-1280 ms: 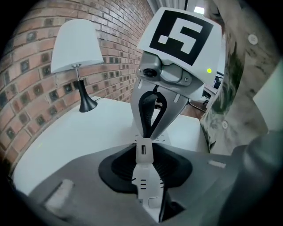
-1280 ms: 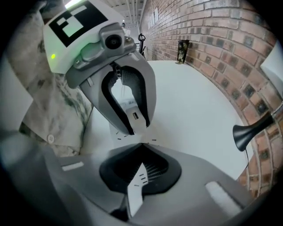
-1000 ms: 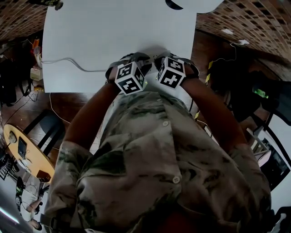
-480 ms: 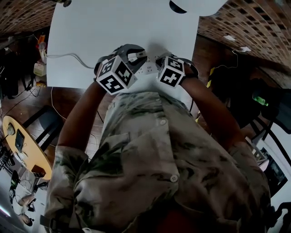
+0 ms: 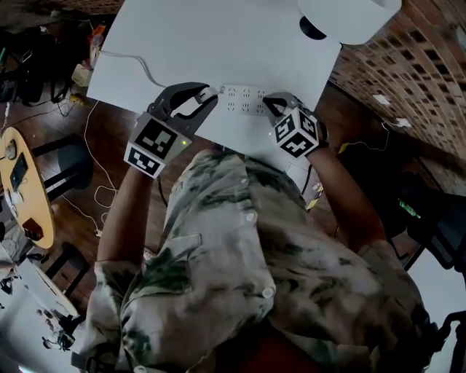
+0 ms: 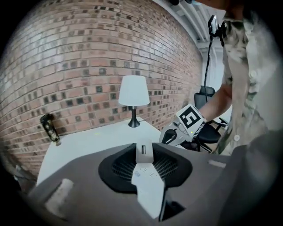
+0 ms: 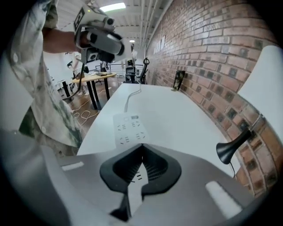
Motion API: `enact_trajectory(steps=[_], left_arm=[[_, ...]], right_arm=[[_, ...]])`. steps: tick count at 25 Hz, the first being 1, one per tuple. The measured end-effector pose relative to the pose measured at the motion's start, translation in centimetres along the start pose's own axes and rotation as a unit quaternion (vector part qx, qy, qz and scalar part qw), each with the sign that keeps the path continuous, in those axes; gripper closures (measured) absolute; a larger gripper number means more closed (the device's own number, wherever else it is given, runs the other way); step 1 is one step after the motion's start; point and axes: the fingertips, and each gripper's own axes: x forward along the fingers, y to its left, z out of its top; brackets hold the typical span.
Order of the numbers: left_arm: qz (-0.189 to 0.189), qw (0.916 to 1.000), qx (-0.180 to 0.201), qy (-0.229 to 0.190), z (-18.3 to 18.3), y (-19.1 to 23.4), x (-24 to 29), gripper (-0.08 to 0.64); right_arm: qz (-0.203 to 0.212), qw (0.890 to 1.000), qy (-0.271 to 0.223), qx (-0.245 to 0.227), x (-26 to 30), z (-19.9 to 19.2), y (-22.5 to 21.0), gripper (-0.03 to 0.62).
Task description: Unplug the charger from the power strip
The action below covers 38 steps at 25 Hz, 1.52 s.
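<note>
A white power strip (image 5: 244, 100) lies flat near the front edge of the white table (image 5: 218, 44), with its sockets bare. In the right gripper view the power strip (image 7: 129, 127) reaches from under my jaws away along the table. My left gripper (image 5: 211, 93) is raised off the table at the strip's left end. It is shut on a small white charger (image 6: 145, 167) whose USB port faces the camera. My right gripper (image 5: 275, 103) is at the strip's right end. Its jaws (image 7: 141, 146) meet at the tips just over the strip, with nothing between them.
A white-shaded lamp (image 6: 134, 90) on a black base stands at the table's far right corner (image 5: 349, 14). The strip's grey cable (image 5: 142, 65) runs off the left side. A small dark object (image 6: 51, 128) stands by the brick wall. A desk and chairs stand on the floor to the left.
My left gripper has lifted up and away to the left with the charger in it, which leaves the strip uncovered. The right gripper stays at the strip's right end and has risen slightly.
</note>
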Motion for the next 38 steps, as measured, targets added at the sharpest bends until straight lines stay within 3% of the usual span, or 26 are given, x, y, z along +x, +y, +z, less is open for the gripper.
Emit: enact_trajectory(steps=[3,6,10,19,23,31,38], left_arm=[[0.041,0.998,-0.047,-0.013,-0.4,-1.4,-2.9,0.453],[0.073,0.9943,-0.077,-0.012,-1.2,-3.7,-5.9,0.453],[0.102,0.9912,-0.085,-0.006,-2.8,-6.3,-9.9,0.453],[0.132,0.9838,-0.098,-0.071,-5.3,-12.4,-19.3,0.453],[0.132,0.9819,-0.089,-0.103,-8.0,-15.9,-25.4,0.453],[0.087,0.9863,-0.052,-0.13,-12.5,-23.0,-33.6,0.453],[0.07,0.9871,-0.045,-0.137,-14.1,-29.8,-36.2,0.453]], right_arm=[[-0.004,0.999,-0.034,-0.01,-1.9,0.4,0.6,0.586],[0.02,0.998,-0.054,-0.017,-3.5,0.6,3.1,0.586],[0.043,0.995,-0.09,-0.021,-5.7,2.7,6.8,0.586],[0.004,0.992,-0.119,-0.049,-11.3,6.1,14.2,0.586],[-0.026,0.992,-0.1,-0.073,-12.9,6.8,21.0,0.586],[-0.073,0.988,-0.139,-0.004,-20.2,8.2,34.6,0.561],[-0.096,0.981,-0.169,0.027,-26.2,6.2,41.1,0.551]])
